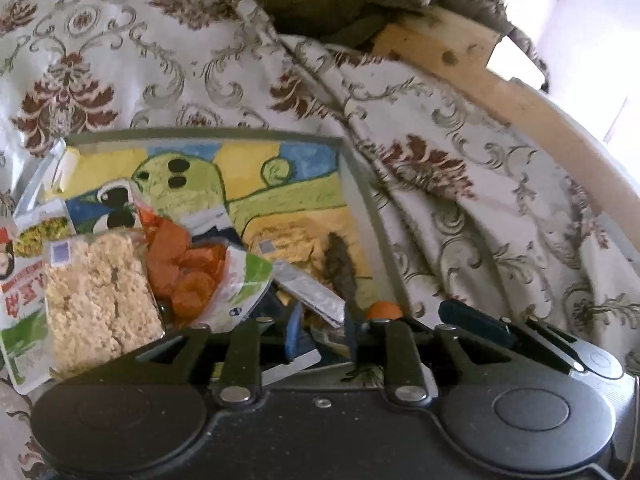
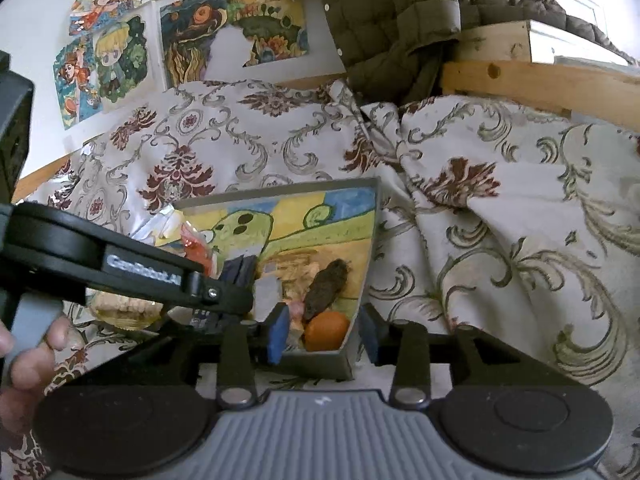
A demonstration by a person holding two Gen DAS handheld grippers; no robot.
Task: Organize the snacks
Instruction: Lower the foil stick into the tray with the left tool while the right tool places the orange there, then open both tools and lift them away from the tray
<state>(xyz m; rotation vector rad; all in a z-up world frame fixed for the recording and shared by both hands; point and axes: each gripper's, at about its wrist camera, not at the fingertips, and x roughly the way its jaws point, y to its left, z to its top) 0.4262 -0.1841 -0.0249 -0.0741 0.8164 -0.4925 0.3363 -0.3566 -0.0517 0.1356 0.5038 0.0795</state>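
Observation:
A painted board with a grey frame (image 1: 360, 184) lies on a patterned bedspread; it also shows in the right wrist view (image 2: 376, 200). Snack packs lie on its left part: a clear pack of puffed rice (image 1: 100, 284), a bag of orange dried fruit (image 1: 188, 272), a silver-edged packet (image 1: 312, 292). A small orange fruit (image 1: 384, 310) (image 2: 326, 330) and a dark brown piece (image 2: 326, 286) lie near the board's near right corner. My left gripper (image 1: 322, 334) is open over the silver packet. My right gripper (image 2: 324, 340) is open, with its fingers either side of the board's corner and the orange.
The patterned bedspread (image 1: 500, 208) is rumpled, with folds to the right of the board. A wooden bed rail (image 2: 540, 80) and a dark quilted jacket (image 2: 380, 20) are behind. Drawings (image 2: 120, 56) hang on the wall. The left gripper's body (image 2: 120, 268) crosses the right view.

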